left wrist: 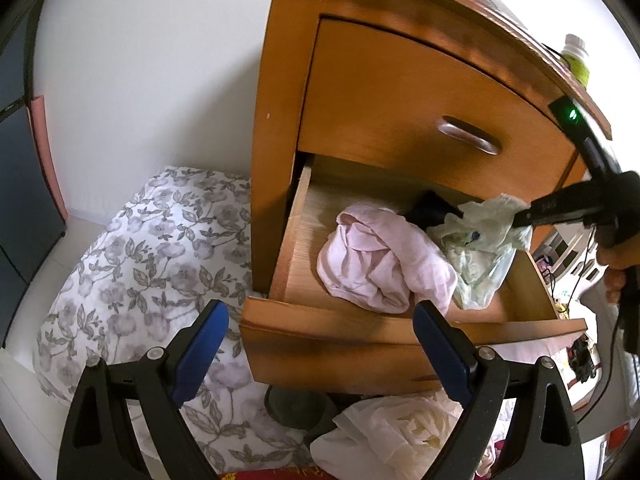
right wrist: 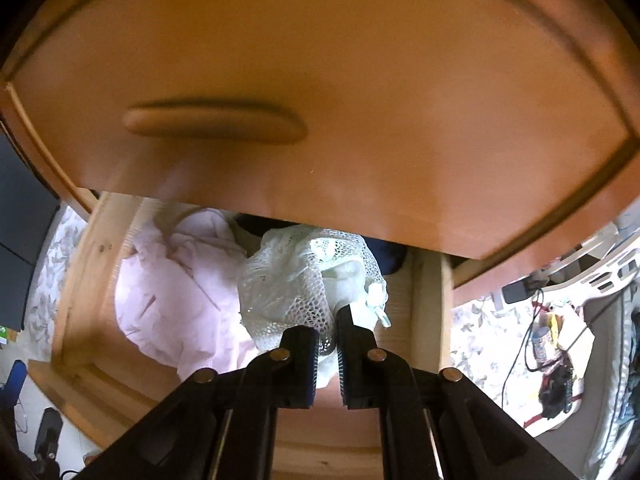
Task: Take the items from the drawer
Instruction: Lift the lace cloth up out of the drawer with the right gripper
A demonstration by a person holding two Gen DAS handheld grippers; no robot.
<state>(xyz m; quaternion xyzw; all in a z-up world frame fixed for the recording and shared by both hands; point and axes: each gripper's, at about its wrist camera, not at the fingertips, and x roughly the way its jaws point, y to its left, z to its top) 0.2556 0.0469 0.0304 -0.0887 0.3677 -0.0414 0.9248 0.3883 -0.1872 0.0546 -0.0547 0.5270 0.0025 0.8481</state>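
Drawer: right gripper jaws clamp mesh garment; left gripper jaws wide, empty.

We hold our left tool with its blue pads spread wide and nothing between them, while our right tool, angled steeply down, is clamped tight.

Dark garment: mostly hidden beneath the closed upper drawer and the pink cloth.
Bottle: label too small to read.
Right tongs: tips buried in white mesh fabric.
Open drawer: rear hidden; front blurred.
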